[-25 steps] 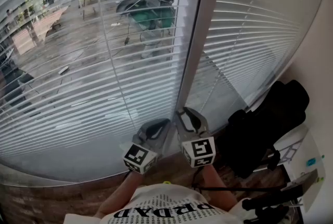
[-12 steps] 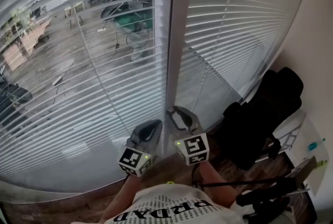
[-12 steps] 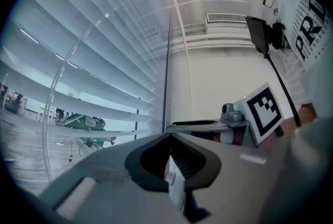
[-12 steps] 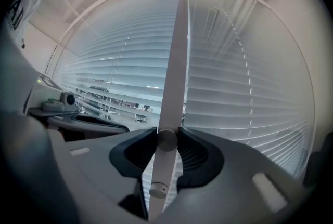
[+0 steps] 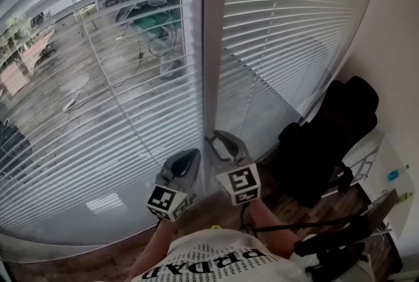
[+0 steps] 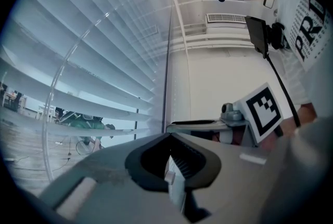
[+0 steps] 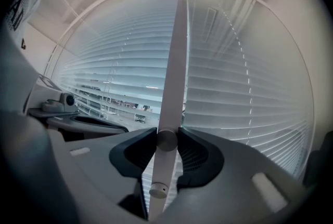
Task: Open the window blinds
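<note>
Two white slatted blinds hang side by side. The left blind [image 5: 98, 78] has its slats tilted so the street shows through; the right blind [image 5: 288, 32] looks closed. A white mullion [image 5: 211, 45] divides them. Both grippers point level at its foot. My right gripper [image 5: 217, 140] [image 7: 166, 140] has its pads pressed on a small round white knob [image 7: 166, 141], seemingly a wand's end, with a thin wand [image 5: 245, 110] slanting down to it. My left gripper [image 5: 190, 158] [image 6: 169, 134] has its tips together. A clear wand [image 6: 53, 101] hangs to its left, outside the jaws.
A black bag [image 5: 327, 137] leans against the wall on the right, close to my right arm. A white desk edge [image 5: 386, 189] and black stand parts [image 5: 327, 248] lie at the lower right. Wooden floor [image 5: 209, 212] runs under the grippers.
The head view has swung, so the blinds and mullion sit further left in the picture. Both grippers stay at the mullion's foot and the slats look the same.
</note>
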`<state>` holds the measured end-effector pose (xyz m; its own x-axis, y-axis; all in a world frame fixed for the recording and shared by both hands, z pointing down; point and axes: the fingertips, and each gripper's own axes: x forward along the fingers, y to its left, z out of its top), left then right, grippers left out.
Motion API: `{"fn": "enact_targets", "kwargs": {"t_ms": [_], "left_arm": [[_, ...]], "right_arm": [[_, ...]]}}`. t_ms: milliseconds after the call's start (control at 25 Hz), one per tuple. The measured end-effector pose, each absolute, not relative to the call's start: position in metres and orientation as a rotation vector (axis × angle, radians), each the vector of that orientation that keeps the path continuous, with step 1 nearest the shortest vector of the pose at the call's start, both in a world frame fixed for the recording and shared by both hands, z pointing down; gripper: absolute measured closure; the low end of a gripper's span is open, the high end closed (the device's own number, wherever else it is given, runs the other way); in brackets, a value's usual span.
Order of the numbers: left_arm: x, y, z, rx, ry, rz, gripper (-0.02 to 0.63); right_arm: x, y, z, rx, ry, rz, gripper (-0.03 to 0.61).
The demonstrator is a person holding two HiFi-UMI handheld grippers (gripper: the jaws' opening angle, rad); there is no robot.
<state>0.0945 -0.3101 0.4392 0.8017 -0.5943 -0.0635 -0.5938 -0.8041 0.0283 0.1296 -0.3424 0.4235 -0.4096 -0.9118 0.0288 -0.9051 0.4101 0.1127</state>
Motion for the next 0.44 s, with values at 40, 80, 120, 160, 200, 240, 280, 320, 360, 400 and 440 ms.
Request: {"fn": "enact_targets", "kwargs": {"t_ms": [40, 80, 120, 160, 200, 240, 280, 320, 360, 400, 440], "left_arm": [[0.095, -0.309, 0.439, 2.975, -0.981, -0.107, 0.621], [0.095, -0.308, 0.439, 2.976, -0.981, -0.106, 0.621], [0.095, -0.308, 0.439, 2.979, -0.983, -0.107, 0.621], [0.094, -0.308, 0.440, 2.984, -0.984, -0.107, 0.621], [0.094, -0.309, 0.442, 2.988, -0.984, -0.107, 0.621], [0.094, -0.309, 0.445, 2.989, -0.982, -0.109, 0.621], [0.094, -0.309, 0.448, 2.986, -0.978, -0.114, 0.621], [0.094, -0.309, 0.451, 2.982, -0.974, -0.118, 0.621], [0.094, -0.309, 0.454, 2.981, -0.970, -0.121, 0.621], [0.095, -0.309, 0.456, 2.980, -0.968, -0.122, 0.621], [0.095, -0.309, 0.459, 2.980, -0.966, -0.123, 0.621]], "right_arm": [[0.130, -0.342, 0.423, 1.658, -2.564, -0.121, 0.445], [0.130, -0.341, 0.423, 1.657, -2.564, -0.123, 0.445], [0.130, -0.340, 0.423, 1.657, -2.564, -0.125, 0.445], [0.130, -0.340, 0.424, 1.658, -2.563, -0.128, 0.445], [0.130, -0.341, 0.425, 1.659, -2.563, -0.130, 0.445], [0.129, -0.341, 0.428, 1.661, -2.562, -0.131, 0.445], [0.129, -0.341, 0.432, 1.663, -2.560, -0.132, 0.445], [0.129, -0.341, 0.436, 1.664, -2.559, -0.133, 0.446], [0.129, -0.341, 0.438, 1.665, -2.557, -0.134, 0.446], [0.129, -0.341, 0.441, 1.666, -2.556, -0.136, 0.446], [0.130, -0.341, 0.443, 1.667, -2.554, -0.138, 0.446]]}}
